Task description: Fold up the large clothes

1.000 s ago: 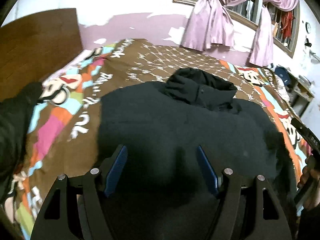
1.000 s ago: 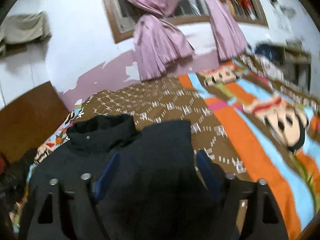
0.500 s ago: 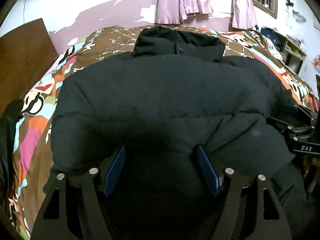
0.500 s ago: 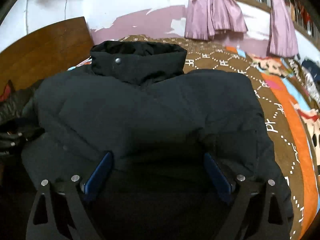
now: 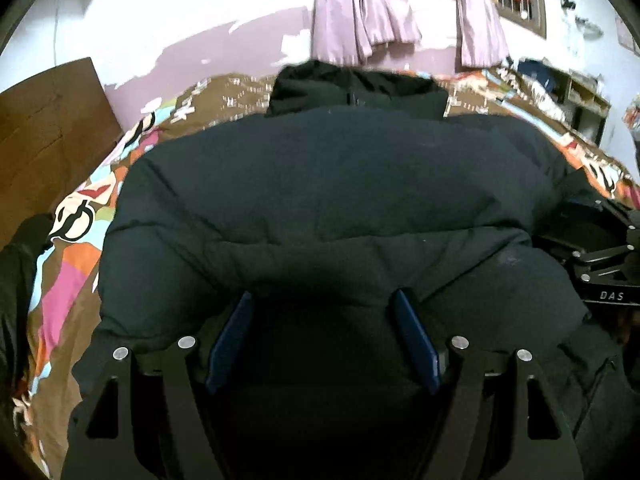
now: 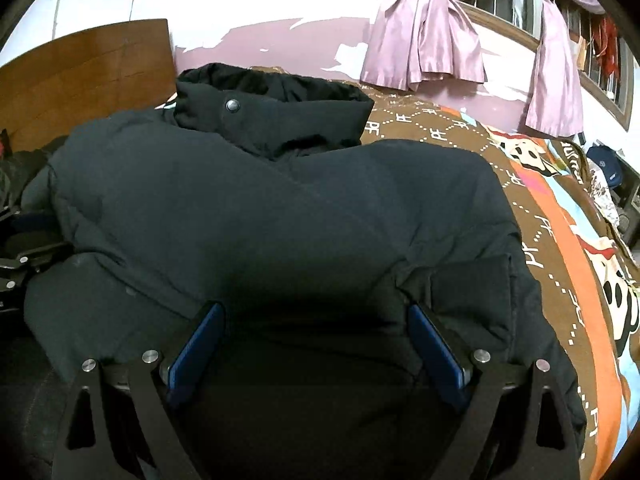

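A big black padded jacket [image 5: 328, 200] lies on the bed with its collar [image 5: 352, 88] at the far end. My left gripper [image 5: 324, 316] stands open at the jacket's near edge, and black fabric bulges between its blue pads [image 5: 232, 336]. In the right wrist view the same jacket [image 6: 280, 208] shows a snap button on the collar [image 6: 232, 105]. My right gripper [image 6: 316, 324] is also open, its pads [image 6: 432, 352] on either side of the near fold. Each gripper shows at the edge of the other's view: the right gripper [image 5: 600, 264], the left gripper [image 6: 16, 264].
The bed carries a brown bedspread [image 6: 560, 240] with bright cartoon prints. A wooden headboard [image 5: 48, 128] stands at the left, with dark clothes [image 5: 16, 280] heaped below it. Purple curtains [image 6: 428, 28] hang at a barred window. A cluttered shelf [image 5: 576, 96] is at the far right.
Both grippers have moved in close to the jacket's near edge, so it now fills both views. Over the last half second little has shifted. Both stay open.
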Action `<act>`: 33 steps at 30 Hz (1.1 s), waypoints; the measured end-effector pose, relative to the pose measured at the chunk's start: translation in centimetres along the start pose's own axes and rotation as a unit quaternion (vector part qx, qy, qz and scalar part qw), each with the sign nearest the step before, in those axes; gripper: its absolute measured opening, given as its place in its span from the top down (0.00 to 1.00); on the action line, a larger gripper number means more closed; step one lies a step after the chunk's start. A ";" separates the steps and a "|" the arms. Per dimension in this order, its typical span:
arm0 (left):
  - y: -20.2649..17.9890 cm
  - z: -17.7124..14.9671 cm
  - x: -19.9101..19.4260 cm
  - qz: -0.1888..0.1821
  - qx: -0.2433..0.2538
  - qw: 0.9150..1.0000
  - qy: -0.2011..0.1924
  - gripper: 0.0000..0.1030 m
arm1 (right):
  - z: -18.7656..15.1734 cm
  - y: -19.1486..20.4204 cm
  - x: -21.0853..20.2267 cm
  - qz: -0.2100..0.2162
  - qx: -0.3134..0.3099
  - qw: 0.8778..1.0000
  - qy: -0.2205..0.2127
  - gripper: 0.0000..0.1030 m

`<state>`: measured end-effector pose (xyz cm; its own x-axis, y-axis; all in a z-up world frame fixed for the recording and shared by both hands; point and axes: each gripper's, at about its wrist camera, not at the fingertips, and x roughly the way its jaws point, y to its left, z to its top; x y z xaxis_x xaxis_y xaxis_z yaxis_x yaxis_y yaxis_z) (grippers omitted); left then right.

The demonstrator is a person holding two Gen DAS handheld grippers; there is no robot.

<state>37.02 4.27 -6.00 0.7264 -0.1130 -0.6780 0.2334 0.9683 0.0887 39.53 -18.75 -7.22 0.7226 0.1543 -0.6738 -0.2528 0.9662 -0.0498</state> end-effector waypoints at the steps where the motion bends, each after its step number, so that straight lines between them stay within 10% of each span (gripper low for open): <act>1: -0.1 0.0 -0.2 0.002 0.001 1.000 -0.005 0.33 | 0.0 -0.2 0.0 0.005 0.004 1.000 -0.002 0.10; 10: -0.3 0.2 -0.5 -0.001 -0.003 1.000 -0.012 0.28 | -0.1 -0.9 -0.9 0.031 0.023 0.999 -0.023 0.10; 16: 2.4 4.0 -1.4 -0.147 -0.046 0.988 0.007 0.27 | 4.1 -4.3 -4.9 0.075 0.058 0.990 -0.104 0.04; 22: 4.1 13.4 0.1 -0.061 -0.065 0.996 -0.030 0.27 | 15.2 -8.3 0.3 0.101 0.102 0.988 -0.057 0.04; 26: 5.0 18.4 4.7 -0.048 -0.020 0.999 -0.005 0.27 | 20.6 -9.1 5.7 0.102 0.139 0.985 0.010 0.21; 30: 4.1 21.3 9.9 0.025 0.038 0.998 0.039 0.27 | 22.0 -7.6 8.6 0.090 0.103 0.991 0.015 0.25; 33: 3.5 21.4 12.5 0.047 0.060 0.995 0.063 0.29 | 21.8 -6.9 11.2 0.086 0.091 0.991 0.039 0.48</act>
<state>60.74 1.54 1.42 0.6631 0.0134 -0.7484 0.2497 0.9386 0.2380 63.40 -19.15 1.64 0.6250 0.3107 -0.7162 -0.2424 0.9493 0.2003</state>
